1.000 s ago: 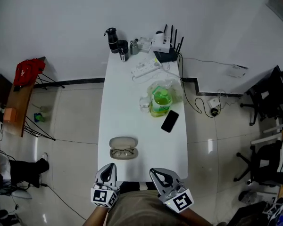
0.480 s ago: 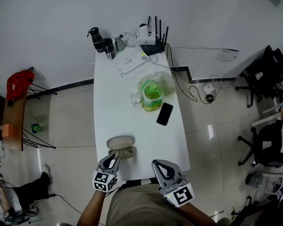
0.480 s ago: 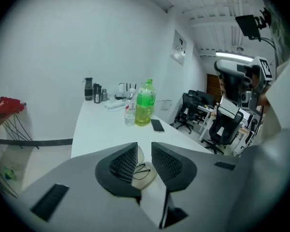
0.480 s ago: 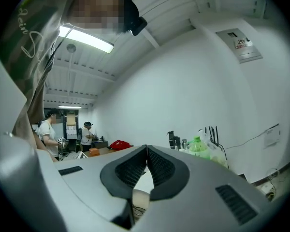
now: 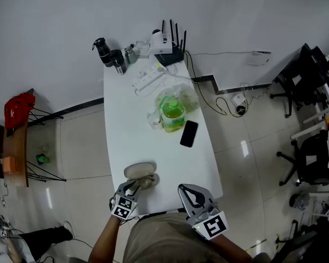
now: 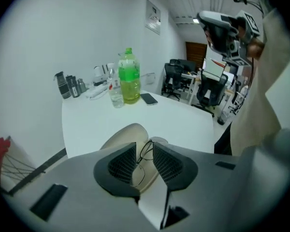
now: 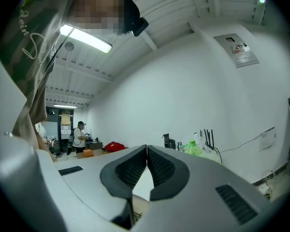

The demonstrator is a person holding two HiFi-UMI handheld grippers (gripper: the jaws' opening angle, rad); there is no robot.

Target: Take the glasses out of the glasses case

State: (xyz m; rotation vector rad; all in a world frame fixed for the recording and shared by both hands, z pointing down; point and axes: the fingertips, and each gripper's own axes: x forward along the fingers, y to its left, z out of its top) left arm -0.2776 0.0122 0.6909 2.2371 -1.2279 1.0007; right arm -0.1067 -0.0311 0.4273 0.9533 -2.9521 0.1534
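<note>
On the near end of the table (image 5: 126,130), the glasses (image 6: 144,154) lay in the glasses case (image 5: 138,170), between the jaws of the left gripper (image 5: 134,185). Behind them stood a bottle (image 5: 172,114), with a phone (image 5: 188,133) at its right.

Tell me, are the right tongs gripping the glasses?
No, the right tongs are shut together on nothing, while the glasses lie between the pads of the left tongs.
</note>
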